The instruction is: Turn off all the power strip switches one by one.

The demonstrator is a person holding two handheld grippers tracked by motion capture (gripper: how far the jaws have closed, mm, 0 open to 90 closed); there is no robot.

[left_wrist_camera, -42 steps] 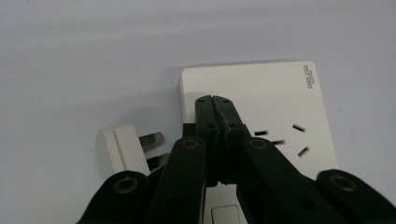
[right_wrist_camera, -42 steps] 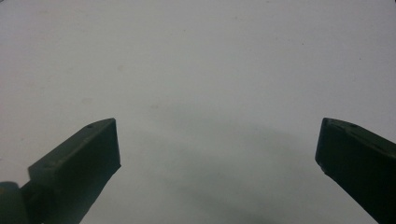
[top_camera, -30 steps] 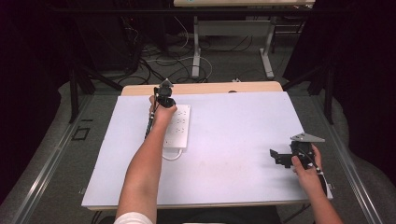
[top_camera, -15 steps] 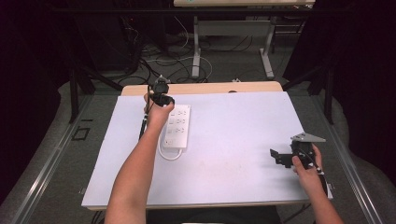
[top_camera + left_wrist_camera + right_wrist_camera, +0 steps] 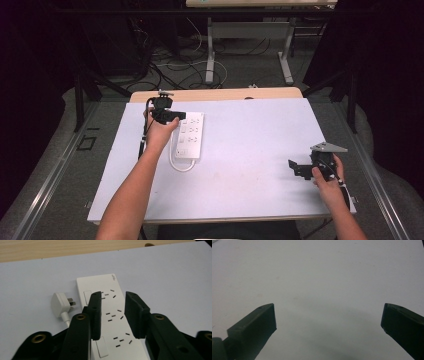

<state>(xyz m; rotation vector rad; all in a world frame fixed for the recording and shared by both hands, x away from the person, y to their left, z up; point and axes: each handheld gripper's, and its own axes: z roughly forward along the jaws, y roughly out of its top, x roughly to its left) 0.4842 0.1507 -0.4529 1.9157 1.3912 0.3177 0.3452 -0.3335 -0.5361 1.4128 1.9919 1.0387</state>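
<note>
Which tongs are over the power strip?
The left tongs, held above the white power strip; the right tongs are over bare table near the right edge.

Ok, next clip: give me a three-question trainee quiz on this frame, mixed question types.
1. True or false: the plug is pushed into the power strip.
2. Which gripper hangs over the power strip: A) left gripper B) right gripper?
3. Fill in: the right gripper's jaws stand wide ____ over the bare white table.

Key: 1 false, it lies loose beside the strip; 2 A; 3 open.
</note>
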